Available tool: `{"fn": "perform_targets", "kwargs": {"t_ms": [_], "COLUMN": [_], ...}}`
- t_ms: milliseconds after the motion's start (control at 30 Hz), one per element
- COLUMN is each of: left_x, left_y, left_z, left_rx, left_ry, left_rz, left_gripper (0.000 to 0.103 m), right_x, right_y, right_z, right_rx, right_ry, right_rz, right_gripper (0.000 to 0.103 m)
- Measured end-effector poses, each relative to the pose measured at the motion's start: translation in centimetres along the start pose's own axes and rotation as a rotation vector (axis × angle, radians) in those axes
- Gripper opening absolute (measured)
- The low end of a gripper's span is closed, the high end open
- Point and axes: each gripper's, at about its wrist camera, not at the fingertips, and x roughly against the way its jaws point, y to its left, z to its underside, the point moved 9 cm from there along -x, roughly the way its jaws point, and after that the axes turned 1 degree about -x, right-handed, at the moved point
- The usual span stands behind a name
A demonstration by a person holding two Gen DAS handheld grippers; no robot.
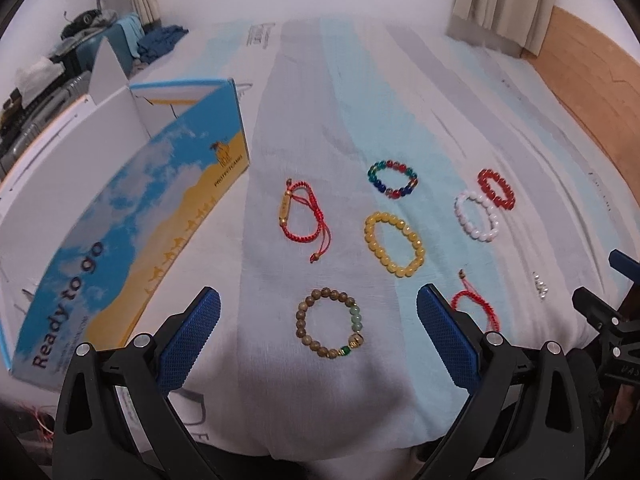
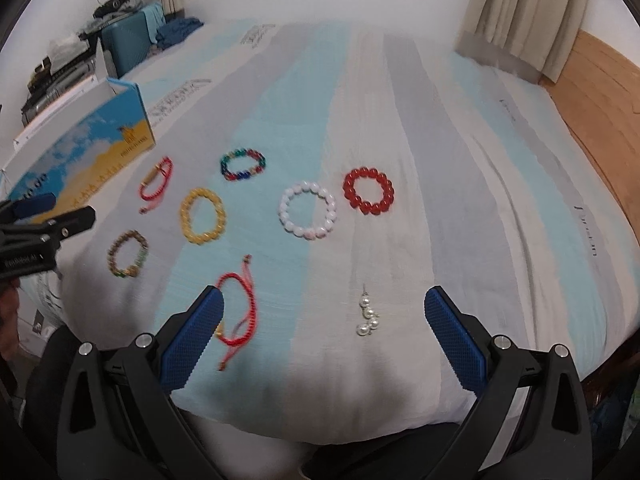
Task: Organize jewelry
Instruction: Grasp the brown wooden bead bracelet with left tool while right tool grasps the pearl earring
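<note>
Left wrist view: a bed (image 1: 320,92) in soft, striped grey, pale-blue and white cloth carries everything. At its left stands an open glossy cardboard box (image 1: 132,216) printed with sky and sand. Left tongs (image 1: 318,326) and right tongs (image 2: 324,324), with blue knurled pads, are spread wide, holding nothing. Between them lie round bracelets: yellow beads (image 1: 394,244), white beads (image 2: 307,210), red beads (image 2: 368,191), brown wooden beads (image 1: 330,328), multicoloured glass beads (image 1: 393,179), two red woven cords (image 2: 240,312), and small pearl earrings (image 2: 368,316).
</note>
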Motion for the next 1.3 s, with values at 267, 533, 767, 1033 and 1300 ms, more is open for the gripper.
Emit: {"fn": "perform_targets", "kwargs": {"t_ms": [267, 533, 767, 1033, 1300], "left_x": [-3.4, -7.0, -8.5, -8.7, -8.8], "left_y": [0.2, 0.2, 0.7, 0.6, 0.7], "left_z": [0.7, 2.6, 3.3, 3.1, 3.2], "left_rx": [-0.029, -0.031, -0.013, -0.026, -0.014], "left_ry": [0.062, 0.147, 0.175, 0.179, 0.188], "left_rz": [0.003, 0.028, 0.039, 0.033, 0.031], "left_gripper": [0.095, 0.081, 0.073, 0.06, 0.051], "right_x": [-4.1, -6.8, -8.3, -9.4, -9.8], "right_y": [-1.3, -2.3, -2.1, -2.2, -2.8], "right_z": [1.8, 3.6, 4.7, 4.8, 4.8], "right_rx": [0.007, -0.012, -0.048, -0.107, -0.132], "right_ry": [0.083, 0.162, 0.228, 0.259, 0.266], "right_rz": [-0.019, -0.028, -0.079, -0.129, -0.13], "right_gripper": [0.091, 0.078, 0.059, 0.048, 0.037]}}
